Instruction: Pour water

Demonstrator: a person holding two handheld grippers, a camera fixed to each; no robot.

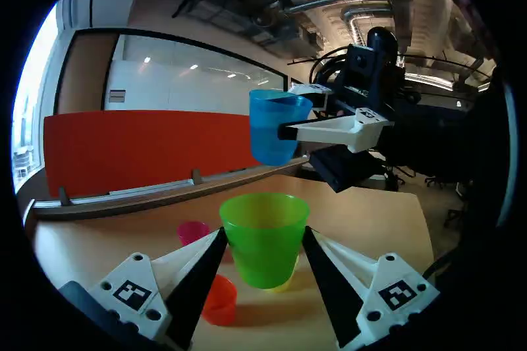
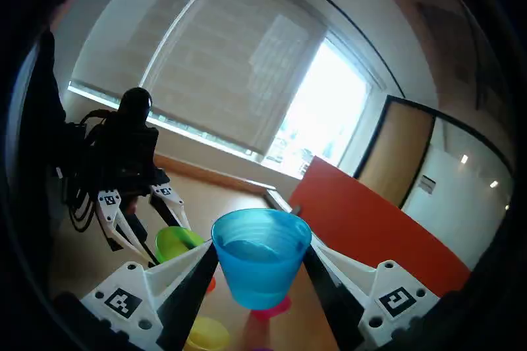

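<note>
A: Which step is this?

B: Lined up but not yet tipping, I'd say. On the left, the left tongs (image 1: 263, 232) pinch the green cup (image 1: 265, 249), a finger pressed on each side. Its mouth is up, and it looks empty.

A: Is it standing on the bench (image 1: 375, 219)?

B: I cannot tell whether it rests there or hangs just clear. A pink cup (image 1: 192, 231) stands just left of the green cup and a little beyond it. An orange cup (image 1: 221, 299) sits to its lower left, nearer the camera. A yellow cup (image 1: 285, 283) peeps out from behind its base on the right.

A: And the water?

B: It's in the blue cup (image 1: 273, 128), which is above the green cup and somewhat beyond it, upright. The right tongs (image 2: 260, 245) pinch that one, fingers tight on both sides. The right gripper view looks down on the water (image 2: 250, 250), whose level surface lies below the rim. In that view the green cup sits lower and to the left.

A: What does the next move call for?

B: My guess is to bring the blue cup's lip over the green cup's mouth and lower it closer. Then roll the right tongs slowly so the stream falls inside. The left tongs should hold their cup level. The spare cups crowd round the green cup, so a stray stream would land in them or on the bench.
</note>
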